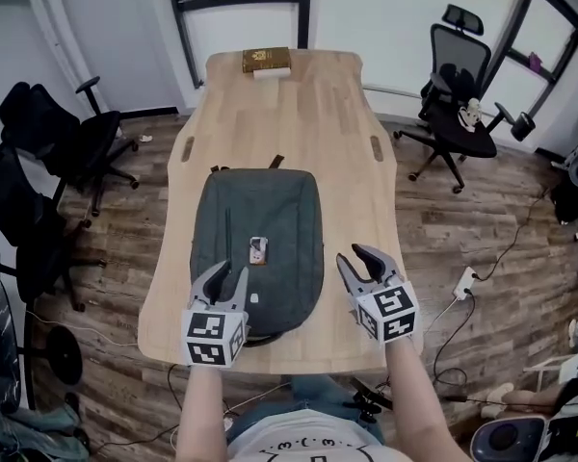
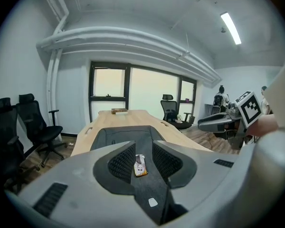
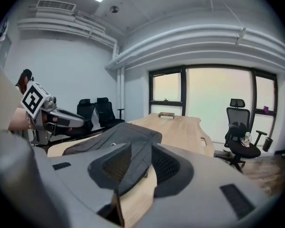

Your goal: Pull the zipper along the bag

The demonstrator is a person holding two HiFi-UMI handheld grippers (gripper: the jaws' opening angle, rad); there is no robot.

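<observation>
A dark grey backpack (image 1: pixel 258 243) lies flat on the wooden table (image 1: pixel 299 114), with a small orange charm (image 1: pixel 257 250) on its front. My left gripper (image 1: pixel 226 279) hovers over the bag's near left corner, jaws a little apart with nothing between them. In the left gripper view the bag (image 2: pixel 128 134) and the charm (image 2: pixel 140 165) show through the gap of my left gripper (image 2: pixel 143 158). My right gripper (image 1: pixel 358 256) is open beside the bag's near right edge. In the right gripper view a zipper pull (image 3: pixel 146 173) on the bag's side (image 3: pixel 118 137) shows between the jaws of my right gripper (image 3: pixel 141 163), untouched.
A brown box (image 1: pixel 267 60) sits at the table's far end. Black office chairs stand on the left (image 1: pixel 77 142) and one on the right (image 1: pixel 458 75). A white power strip (image 1: pixel 464 282) lies on the floor to the right. The table's front edge is just below both grippers.
</observation>
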